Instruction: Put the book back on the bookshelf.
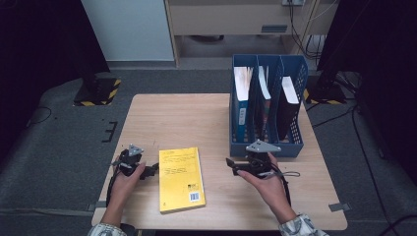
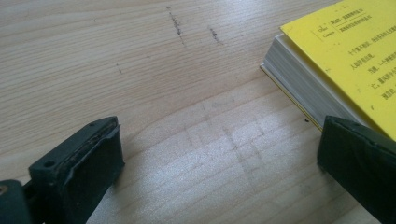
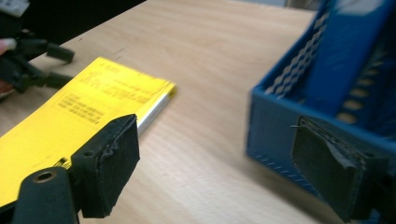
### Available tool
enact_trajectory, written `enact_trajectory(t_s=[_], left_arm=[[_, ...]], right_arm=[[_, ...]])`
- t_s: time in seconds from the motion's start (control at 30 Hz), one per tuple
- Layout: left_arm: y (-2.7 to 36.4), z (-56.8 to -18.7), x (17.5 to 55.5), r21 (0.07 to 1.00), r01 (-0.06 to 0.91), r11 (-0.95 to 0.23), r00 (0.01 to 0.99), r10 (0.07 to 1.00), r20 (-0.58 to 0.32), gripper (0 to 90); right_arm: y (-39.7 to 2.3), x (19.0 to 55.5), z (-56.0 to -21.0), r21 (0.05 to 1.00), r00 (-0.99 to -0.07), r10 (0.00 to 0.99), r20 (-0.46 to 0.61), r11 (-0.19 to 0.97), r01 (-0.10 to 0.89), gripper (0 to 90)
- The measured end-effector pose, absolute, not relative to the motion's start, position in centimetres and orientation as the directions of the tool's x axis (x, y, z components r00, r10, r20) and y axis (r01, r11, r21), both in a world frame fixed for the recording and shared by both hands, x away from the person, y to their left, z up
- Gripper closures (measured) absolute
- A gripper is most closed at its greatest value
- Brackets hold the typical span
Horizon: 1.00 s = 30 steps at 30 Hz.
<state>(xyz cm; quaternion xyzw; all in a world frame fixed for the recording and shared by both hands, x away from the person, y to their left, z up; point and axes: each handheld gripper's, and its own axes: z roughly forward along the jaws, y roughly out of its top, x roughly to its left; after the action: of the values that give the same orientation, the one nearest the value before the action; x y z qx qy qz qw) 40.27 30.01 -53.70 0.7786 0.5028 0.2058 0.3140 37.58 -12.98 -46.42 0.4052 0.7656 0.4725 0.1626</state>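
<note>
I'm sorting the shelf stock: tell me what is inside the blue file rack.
The blue file rack has three slots: a blue binder in the left one, and white sheets with dark folders in the others. The slots' lower depths stay hidden behind the rack's walls.

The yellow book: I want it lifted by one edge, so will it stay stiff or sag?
The yellow book looks like a thick paperback lying flat, so it would likely droop a little. Its smooth cover may slip.
</note>
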Motion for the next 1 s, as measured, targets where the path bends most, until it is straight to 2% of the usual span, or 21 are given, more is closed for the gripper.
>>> enact_trajectory(t_s=[0.2,0.33,0.6,0.83,1.0], left_arm=[[30.2,-53.7,39.9,0.699,0.649,-0.301,0.413,0.911,0.008,0.3],[30.5,-53.3,39.6,0.708,0.64,-0.299,0.394,0.918,0.031,4.9],[30.5,-51.8,38.6,0.745,0.626,-0.228,0.361,0.932,-0.018,9.6],[28.4,-51.1,37.4,0.755,0.609,-0.241,0.43,0.901,-0.059,10.8],[26.6,-51.7,36.7,0.709,0.633,-0.311,0.489,0.87,-0.055,10.0]], right_arm=[[-10.6,37.1,-47.8,0.84,-0.655,0.747,0.111,0.281,0.463,17.1],[-9.2,36.8,-48.6,0.824,-0.672,0.728,0.135,0.295,0.484,17.7],[-7.6,36.5,-49.8,0.801,-0.706,0.695,0.137,0.342,0.492,24.0],[-7.0,36.3,-50.2,0.799,-0.714,0.683,0.154,0.338,0.496,27.5],[-6.0,36.0,-50.8,0.787,-0.736,0.657,0.163,0.363,0.498,27.0]])
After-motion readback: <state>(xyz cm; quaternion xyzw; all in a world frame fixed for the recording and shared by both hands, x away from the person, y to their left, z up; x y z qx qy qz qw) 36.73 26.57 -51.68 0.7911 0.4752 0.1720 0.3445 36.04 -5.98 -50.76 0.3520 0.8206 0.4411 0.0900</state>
